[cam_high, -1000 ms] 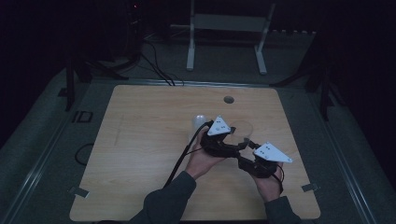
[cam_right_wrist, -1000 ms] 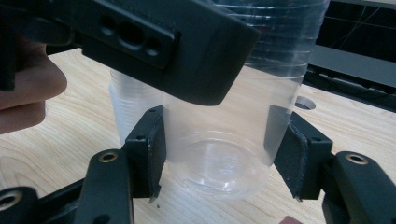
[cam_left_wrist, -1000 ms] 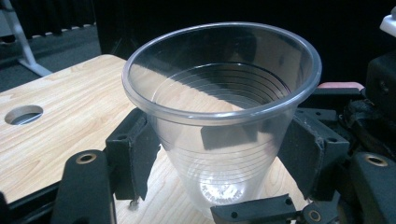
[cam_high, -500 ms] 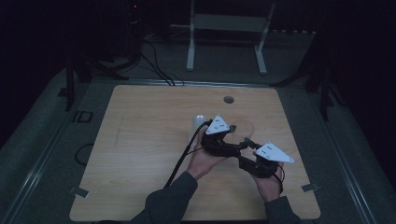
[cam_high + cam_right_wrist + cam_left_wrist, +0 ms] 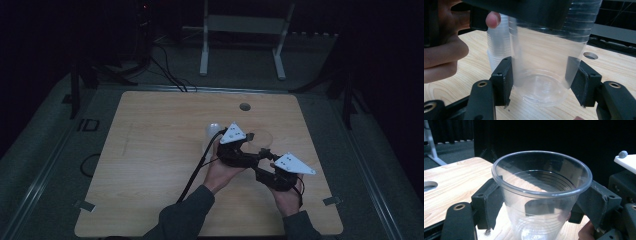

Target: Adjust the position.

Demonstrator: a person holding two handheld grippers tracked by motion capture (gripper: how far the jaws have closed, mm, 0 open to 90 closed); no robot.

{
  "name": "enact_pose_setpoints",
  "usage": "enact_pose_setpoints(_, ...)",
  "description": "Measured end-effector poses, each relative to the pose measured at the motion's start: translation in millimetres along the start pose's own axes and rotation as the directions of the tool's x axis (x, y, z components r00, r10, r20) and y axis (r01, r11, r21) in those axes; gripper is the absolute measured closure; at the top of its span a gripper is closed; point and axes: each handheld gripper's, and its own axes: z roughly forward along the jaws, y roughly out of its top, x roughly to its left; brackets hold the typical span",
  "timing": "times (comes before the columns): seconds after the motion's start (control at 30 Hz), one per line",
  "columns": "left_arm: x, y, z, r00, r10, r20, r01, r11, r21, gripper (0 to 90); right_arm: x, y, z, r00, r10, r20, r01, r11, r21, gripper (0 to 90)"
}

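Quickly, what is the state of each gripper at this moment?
Left gripper: jaws just opening around the clear cup; grip cannot be told.
Right gripper: closed on the same cup, near its base.

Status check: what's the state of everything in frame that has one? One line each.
left tool: open, jaws have just been opening, clear cup between them below its rim.
right tool: shut on the clear cup's lower wall.
clear cup: upright, empty.
cup stack: upright, nested, standing on the table beside the clear cup.
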Motion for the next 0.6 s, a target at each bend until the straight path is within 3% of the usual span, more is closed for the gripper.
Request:
enact_pose_setpoints(0.3, -1.7, -0.6, 1.3, 1.0000, 0.003, -0.004, -0.003, 1.0000, -0.005, 23.2, 0.0, -1.2, -0.1, 0.9999, -0.012, -0.007, 0.012, 1.000, 0.005, 40.8)
enact_pose_setpoints(0.6, -4.6, -2.8, 0.6, 0.9994, 0.030, -0.020, -0.030, 0.9994, -0.015, 29.6, -1.3, -1.8, -1.0, 0.9999, -0.014, -0.007, 0.014, 1.000, 0.011, 39.6)
